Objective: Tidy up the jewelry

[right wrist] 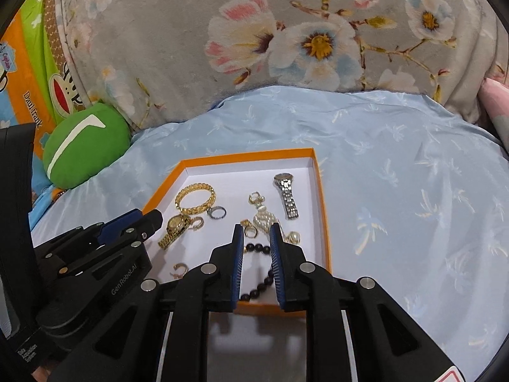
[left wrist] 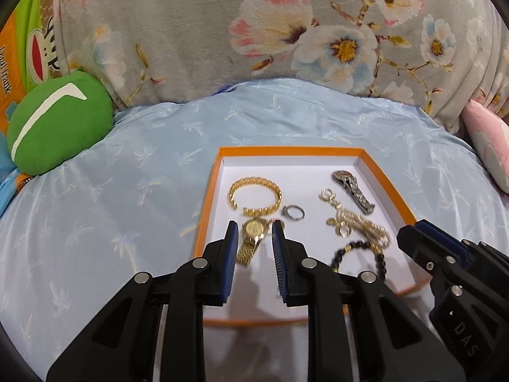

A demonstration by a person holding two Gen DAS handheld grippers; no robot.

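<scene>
Two grippers hang over an orange-rimmed tray [left wrist: 211, 187] resting on a pale blue bedspread [left wrist: 127, 191]. The left gripper [left wrist: 254, 226] has its jaws spread to either side of a gold watch [left wrist: 251, 237] lying near the tray's left wall; a gold chain bracelet [left wrist: 254, 195] and a silver ring [left wrist: 292, 212] lie just beyond it. The right gripper [right wrist: 257, 229] also has its jaws spread, straddling a black bead bracelet [right wrist: 257, 273], with a pearl piece [right wrist: 265, 218] ahead and a silver watch [right wrist: 286, 195] farther back.
</scene>
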